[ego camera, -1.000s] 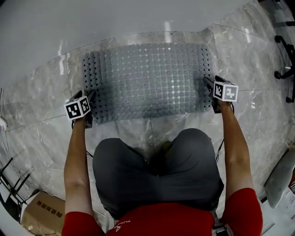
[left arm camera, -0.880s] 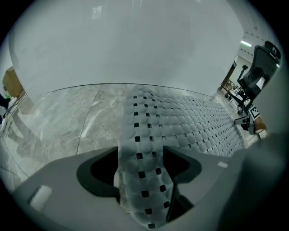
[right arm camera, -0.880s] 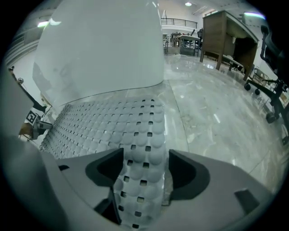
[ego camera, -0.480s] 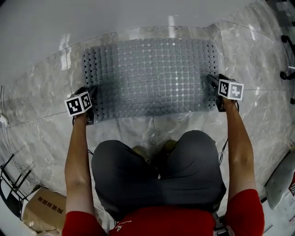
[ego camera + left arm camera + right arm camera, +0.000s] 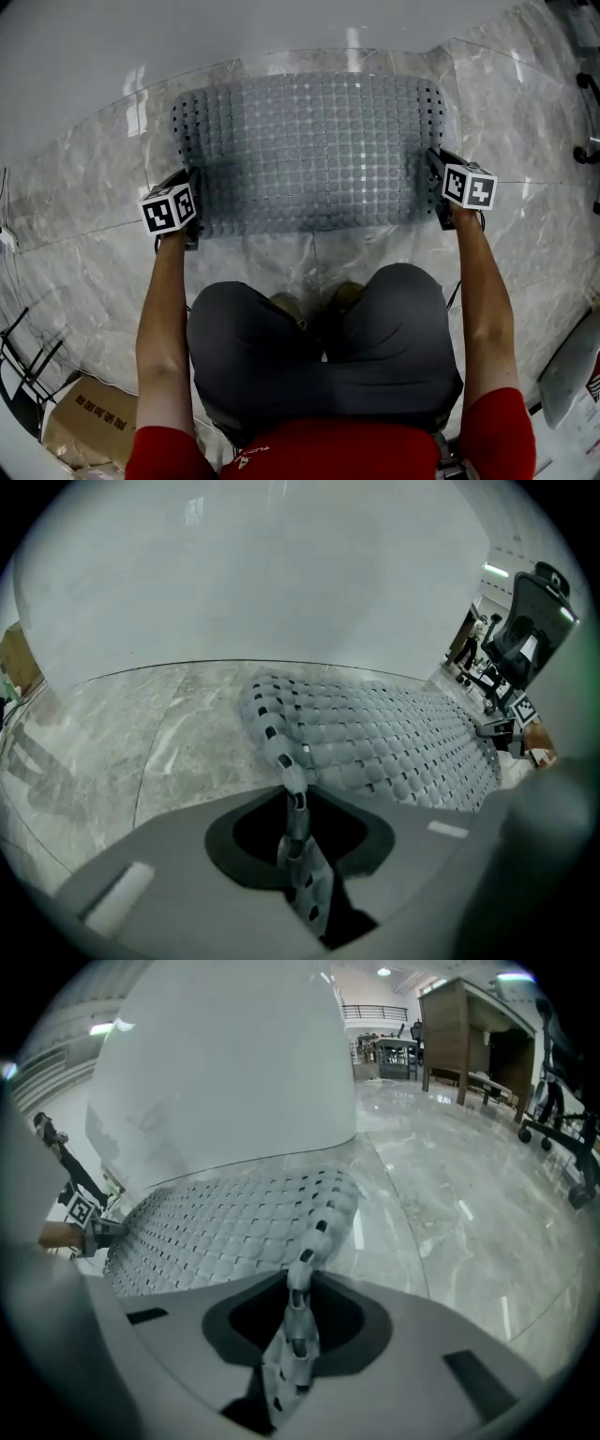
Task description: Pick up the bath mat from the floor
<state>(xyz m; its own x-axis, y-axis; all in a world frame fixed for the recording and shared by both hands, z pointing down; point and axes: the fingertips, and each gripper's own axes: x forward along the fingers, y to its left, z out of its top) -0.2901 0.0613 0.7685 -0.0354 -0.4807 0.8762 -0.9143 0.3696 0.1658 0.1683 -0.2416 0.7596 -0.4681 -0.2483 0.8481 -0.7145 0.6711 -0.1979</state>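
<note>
The grey bath mat [image 5: 309, 150], studded and full of holes, lies spread on the marble floor in front of my knees. My left gripper [image 5: 190, 202] is at its left short edge and my right gripper [image 5: 436, 192] is at its right short edge. In the left gripper view the mat's edge [image 5: 291, 780] is pinched upright between the closing jaws of the left gripper [image 5: 296, 827]. The right gripper view shows the same: the right gripper [image 5: 298, 1312] is closing, with the mat's rim [image 5: 305, 1260] pressed between its jaws and the mat [image 5: 234, 1222] stretching away to the left.
A white curved wall [image 5: 187, 37] runs just beyond the mat. A cardboard box [image 5: 84, 431] sits at my lower left. Office chair bases [image 5: 586, 122] stand to the right, and a wooden table [image 5: 469, 1026] is farther off. Black wire legs [image 5: 19, 375] stand near the box.
Both grippers went from open around the mat's short edges to closed on them. The mat's two ends now curl up off the floor at the jaws.
</note>
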